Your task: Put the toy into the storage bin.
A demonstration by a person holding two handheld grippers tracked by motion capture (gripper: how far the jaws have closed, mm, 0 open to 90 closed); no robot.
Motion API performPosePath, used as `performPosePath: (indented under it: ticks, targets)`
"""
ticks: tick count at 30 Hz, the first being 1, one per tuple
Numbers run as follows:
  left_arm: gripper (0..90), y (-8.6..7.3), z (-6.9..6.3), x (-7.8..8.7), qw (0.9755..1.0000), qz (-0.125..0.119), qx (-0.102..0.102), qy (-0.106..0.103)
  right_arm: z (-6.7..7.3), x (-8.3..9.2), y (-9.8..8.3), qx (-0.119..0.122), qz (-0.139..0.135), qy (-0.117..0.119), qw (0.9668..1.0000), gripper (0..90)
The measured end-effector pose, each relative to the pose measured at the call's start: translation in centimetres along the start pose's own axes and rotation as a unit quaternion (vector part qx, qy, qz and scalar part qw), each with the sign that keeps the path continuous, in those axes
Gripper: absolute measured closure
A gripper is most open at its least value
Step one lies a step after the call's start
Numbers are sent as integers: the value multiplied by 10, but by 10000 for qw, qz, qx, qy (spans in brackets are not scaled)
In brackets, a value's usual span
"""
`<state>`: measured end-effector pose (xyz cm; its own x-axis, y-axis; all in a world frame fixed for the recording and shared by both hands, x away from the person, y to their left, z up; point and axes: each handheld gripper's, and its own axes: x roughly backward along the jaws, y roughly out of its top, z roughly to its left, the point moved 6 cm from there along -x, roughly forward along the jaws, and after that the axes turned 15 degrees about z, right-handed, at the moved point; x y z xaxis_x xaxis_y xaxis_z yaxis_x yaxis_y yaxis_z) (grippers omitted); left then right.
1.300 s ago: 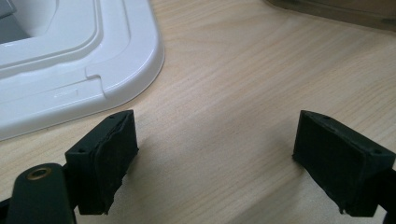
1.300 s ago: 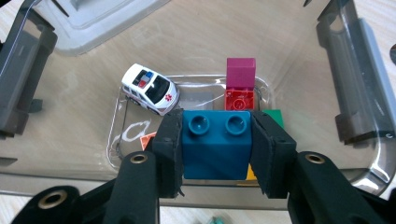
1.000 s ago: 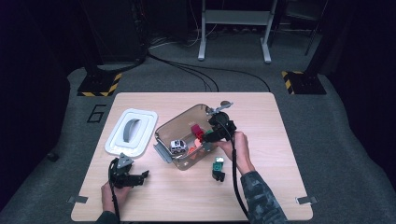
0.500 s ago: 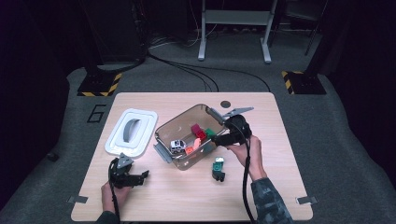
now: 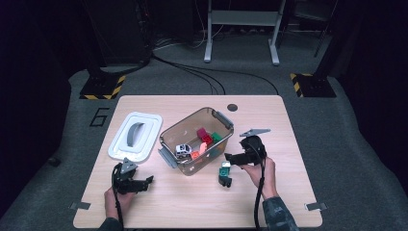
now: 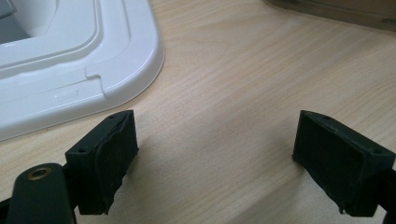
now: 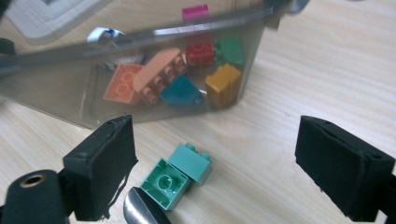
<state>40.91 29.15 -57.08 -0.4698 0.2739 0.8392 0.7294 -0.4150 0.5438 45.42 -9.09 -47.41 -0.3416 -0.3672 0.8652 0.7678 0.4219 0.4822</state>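
My right tongs [image 7: 215,163] had just opened wide over the teal brick [image 7: 180,173] beside the bin [image 5: 168,139]; my left tongs [image 6: 215,158] gaped empty near the desk's [image 5: 288,192] front-left corner.

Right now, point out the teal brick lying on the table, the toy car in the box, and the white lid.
teal brick [image 7: 180,176], right gripper view, on its open hollow underside.
toy car [image 5: 183,150], high view, on its white roof.
white lid [image 6: 116,70], left gripper view, on its rounded corner rim.

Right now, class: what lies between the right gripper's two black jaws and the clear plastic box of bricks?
In the right gripper view, a teal toy brick lies on bare wooden table between the open right gripper and the clear box.
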Motion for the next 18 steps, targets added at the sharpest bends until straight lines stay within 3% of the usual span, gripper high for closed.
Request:
performPosePath:
  ticks: [10,18]
  targets:
    - [134,0,0,0,10000,2,-2,4,3,-34,-9,-254,345,27,9991,150]
    - [134,0,0,0,10000,3,1,0,6,-60,-11,-389,460,32,9982,285]
